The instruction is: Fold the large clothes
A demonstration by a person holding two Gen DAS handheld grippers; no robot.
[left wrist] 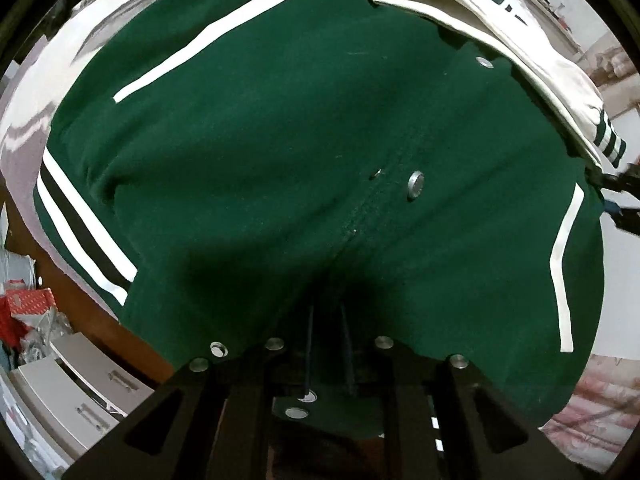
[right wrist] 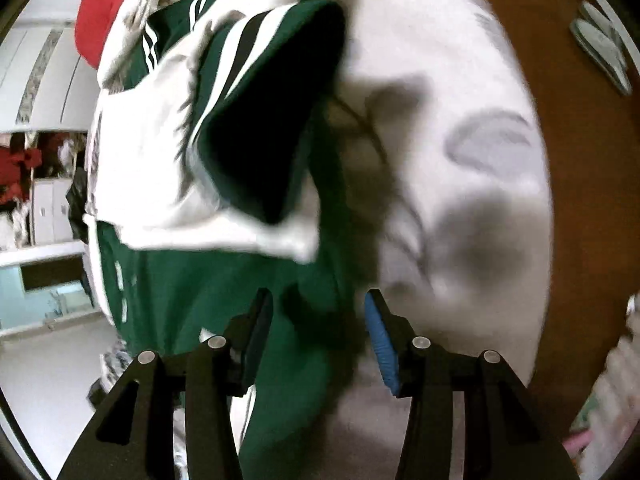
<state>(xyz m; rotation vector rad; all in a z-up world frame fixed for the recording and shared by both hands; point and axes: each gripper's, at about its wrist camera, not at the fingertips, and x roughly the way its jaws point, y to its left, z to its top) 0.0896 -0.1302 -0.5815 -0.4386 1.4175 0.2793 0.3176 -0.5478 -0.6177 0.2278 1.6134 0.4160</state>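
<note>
Here the dark green varsity jacket with white stripes and metal snaps [left wrist: 280, 168] lies across a white bedsheet [right wrist: 460, 184]. The left gripper [left wrist: 328, 344] is clamped on its near hem. The right gripper [right wrist: 318, 320] stands open beside the jacket's right edge, gripping nothing.

My left gripper [left wrist: 328, 332] has its jaws drawn close together, clamped on green cloth. My right gripper [right wrist: 320, 332] holds its jaws spread wide, blue pad [right wrist: 380, 348] showing.
</note>
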